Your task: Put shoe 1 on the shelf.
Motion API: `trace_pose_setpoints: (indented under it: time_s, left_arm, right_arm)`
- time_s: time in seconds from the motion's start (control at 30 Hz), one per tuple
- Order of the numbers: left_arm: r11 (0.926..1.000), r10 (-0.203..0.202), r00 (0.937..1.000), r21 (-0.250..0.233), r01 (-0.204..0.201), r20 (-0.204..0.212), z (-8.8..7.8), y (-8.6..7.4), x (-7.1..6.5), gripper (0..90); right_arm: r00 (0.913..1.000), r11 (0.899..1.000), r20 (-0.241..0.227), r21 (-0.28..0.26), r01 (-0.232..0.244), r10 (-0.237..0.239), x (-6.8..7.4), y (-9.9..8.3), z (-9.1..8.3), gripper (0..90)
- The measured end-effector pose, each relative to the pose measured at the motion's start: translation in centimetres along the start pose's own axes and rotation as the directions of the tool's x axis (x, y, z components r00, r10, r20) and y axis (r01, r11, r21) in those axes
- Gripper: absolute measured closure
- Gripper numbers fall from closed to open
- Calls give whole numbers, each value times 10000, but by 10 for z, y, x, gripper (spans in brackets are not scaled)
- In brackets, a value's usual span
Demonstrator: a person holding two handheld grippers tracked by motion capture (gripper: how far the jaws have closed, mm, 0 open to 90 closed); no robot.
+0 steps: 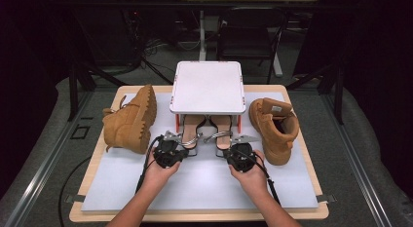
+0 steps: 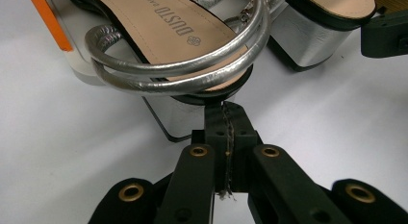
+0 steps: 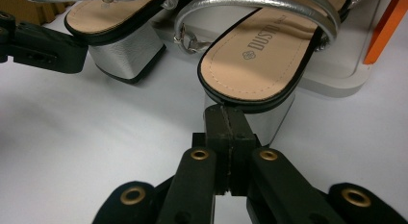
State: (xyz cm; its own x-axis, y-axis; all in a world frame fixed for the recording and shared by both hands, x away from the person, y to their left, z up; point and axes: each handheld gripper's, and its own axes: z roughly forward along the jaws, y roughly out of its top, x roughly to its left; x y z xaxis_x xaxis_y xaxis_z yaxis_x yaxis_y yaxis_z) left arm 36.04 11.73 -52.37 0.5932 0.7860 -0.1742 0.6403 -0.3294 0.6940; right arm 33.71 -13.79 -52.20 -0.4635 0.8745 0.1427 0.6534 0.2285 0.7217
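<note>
two boots [image 1: 130, 121], two sandals [image 1: 191, 131], one rack [image 1: 208, 87]

The left sandal [image 2: 163, 27] carries "DUSTO" printed on its tan insole, beside a small round flower-like emblem, with a smaller line of lettering next to it too fine to read. The right sandal [image 3: 260, 60] bears the same "DUSTO" mark and emblem on its insole. The boot [image 1: 275, 127] has a white tongue tag, unreadable.

The table [image 1: 195, 188] is brightly lit from above, the room around it dark. Silver straps [image 2: 183, 65] glare. The high view looks slightly soft, perhaps low resolution.
</note>
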Motion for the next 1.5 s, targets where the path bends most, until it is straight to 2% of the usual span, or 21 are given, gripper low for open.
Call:
trace_pose_setpoints:
  time_s: [0.23, 0.37, 0.47, 0.53, 0.6, 0.77, 0.97, 1.3, 1.4, 1.5]
  left_arm:
    - [9999, 3, 10000, -111, -3, -71, 0, 7, 2, 898]
    - [9997, -212, 9997, -138, 211, -123, 3, 11, 6, 897]
    - [9996, -230, 9996, -195, 226, -171, 8, 16, 6, 897]
    - [9995, -243, 9996, -225, 239, -172, 10, 19, 8, 898]
    - [9991, -371, 9991, -196, 367, -206, 13, 20, 9, 898]
    - [9990, -408, 9986, -219, 401, -326, 17, 26, 12, 898]
    - [9987, -447, 9979, -280, 435, -464, 23, 33, 14, 898]
    - [9986, -483, 9966, -245, 468, -675, 35, 44, 16, 898]
    - [9985, -467, 9972, -301, 450, -587, 38, 44, 17, 898]
    - [9982, -510, 9966, -354, 488, -646, 41, 44, 17, 898]
  right_arm:
    - [9997, 9996, 114, -217, 199, -196, 4, 6, -1, 900]
    - [9993, 9994, 286, -253, 232, -225, 3, 9, 1, 900]
    - [9969, 9983, 621, -281, 504, -486, 3, 13, 5, 900]
    - [9958, 9981, 761, -331, 527, -500, 4, 16, 6, 900]
    - [9957, 9984, 795, -254, 507, -485, 2, 18, 7, 900]
    - [9941, 9993, 1036, -176, 337, -317, -6, 23, 12, 900]
    - [9936, 9996, 1118, -237, 154, -127, -12, 31, 19, 900]
    - [9924, 9997, 1226, -227, 79, -51, -12, 45, 32, 900]
    - [9909, 9998, 1333, -86, 178, -165, -11, 47, 36, 900]
    - [9916, 9999, 1289, -78, 92, -82, -11, 48, 38, 900]
